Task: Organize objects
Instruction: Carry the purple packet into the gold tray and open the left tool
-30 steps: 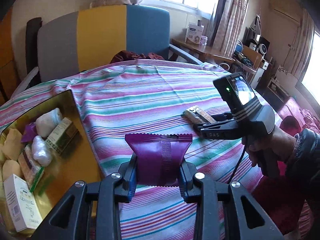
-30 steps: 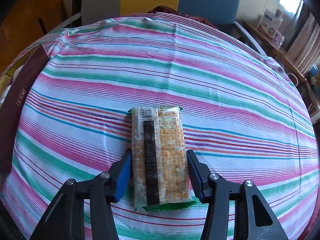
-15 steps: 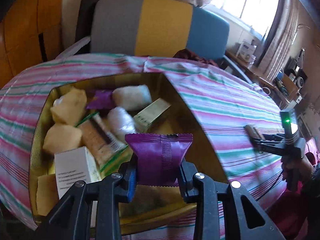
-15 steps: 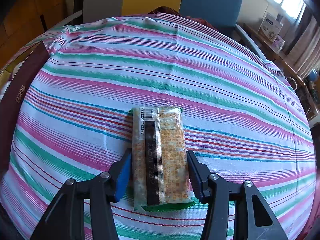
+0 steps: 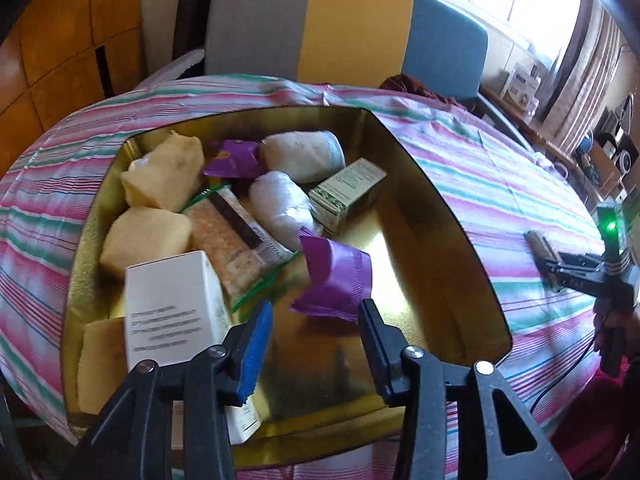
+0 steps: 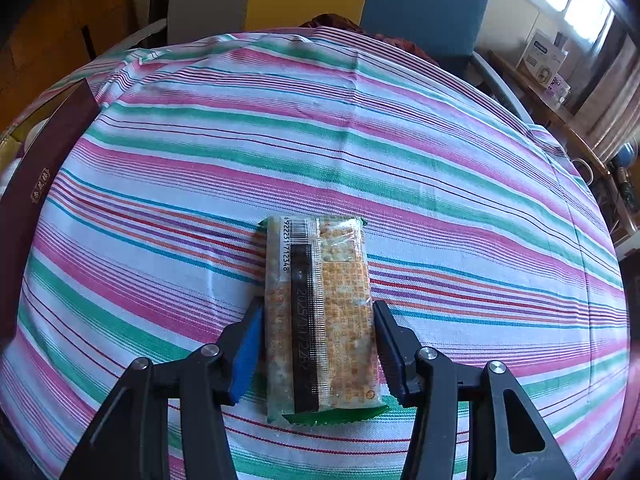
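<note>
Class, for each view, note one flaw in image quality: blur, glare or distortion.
Left wrist view: the purple foil packet and white carton are motion-blurred, and the window is blown out. Right wrist view: sharp, but the fisheye bulges the striped tablecloth.

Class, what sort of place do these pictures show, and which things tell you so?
Probably a lived-in home room: a table under a striped cloth, a padded chair behind it, and curtained windows beside cluttered shelves.

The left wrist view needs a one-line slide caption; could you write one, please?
Open left gripper above the gold box, purple packet just beyond its fingertips among other snacks.
</note>
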### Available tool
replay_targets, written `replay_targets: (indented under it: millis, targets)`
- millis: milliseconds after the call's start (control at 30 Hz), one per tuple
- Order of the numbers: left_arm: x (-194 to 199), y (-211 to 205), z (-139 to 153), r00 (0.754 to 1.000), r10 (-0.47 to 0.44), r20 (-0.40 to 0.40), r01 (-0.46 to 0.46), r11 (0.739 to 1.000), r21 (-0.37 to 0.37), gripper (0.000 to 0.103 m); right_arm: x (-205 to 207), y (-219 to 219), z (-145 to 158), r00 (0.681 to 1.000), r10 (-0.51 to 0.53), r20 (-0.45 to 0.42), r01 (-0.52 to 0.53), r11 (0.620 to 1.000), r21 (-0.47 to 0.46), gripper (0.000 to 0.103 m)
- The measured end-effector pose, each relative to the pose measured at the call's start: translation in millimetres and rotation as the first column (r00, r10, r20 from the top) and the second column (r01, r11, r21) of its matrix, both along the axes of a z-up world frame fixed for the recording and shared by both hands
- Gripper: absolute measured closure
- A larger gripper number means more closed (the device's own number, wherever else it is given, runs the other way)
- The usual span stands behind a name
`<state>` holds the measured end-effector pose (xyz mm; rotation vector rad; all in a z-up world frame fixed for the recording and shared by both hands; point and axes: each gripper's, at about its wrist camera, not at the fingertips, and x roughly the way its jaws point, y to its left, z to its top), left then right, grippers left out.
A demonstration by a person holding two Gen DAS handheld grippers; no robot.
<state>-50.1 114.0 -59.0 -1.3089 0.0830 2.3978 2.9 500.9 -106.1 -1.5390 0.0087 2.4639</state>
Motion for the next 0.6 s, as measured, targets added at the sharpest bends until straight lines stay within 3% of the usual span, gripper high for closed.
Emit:
replay_targets:
  millis: [233,333,433,600]
  targets:
    - [1,-25,22,0.995,0.078,-0.059,-0.076,0.997,0.033,0.058,-5,-7,4,0.999,-0.019,0.027,0.018,0.999,0.037,0.054]
    - [-2,-35,28,0.991,0.113,-0.071,-0.110,0.993,0.048,0.058,-10,-17,12,0.999,-0.035,0.021,0.036,0.999,-0.025,0.054]
    - [-2,-47,30,0.987,0.143,-0.079,-0.138,0.989,0.059,0.058,-14,-48,32,1.000,-0.003,-0.026,0.001,0.998,-0.063,0.054]
    - [1,-65,31,0.980,0.182,-0.080,-0.176,0.982,0.074,0.058,-25,-120,83,0.983,0.078,-0.169,-0.111,0.973,-0.200,0.054]
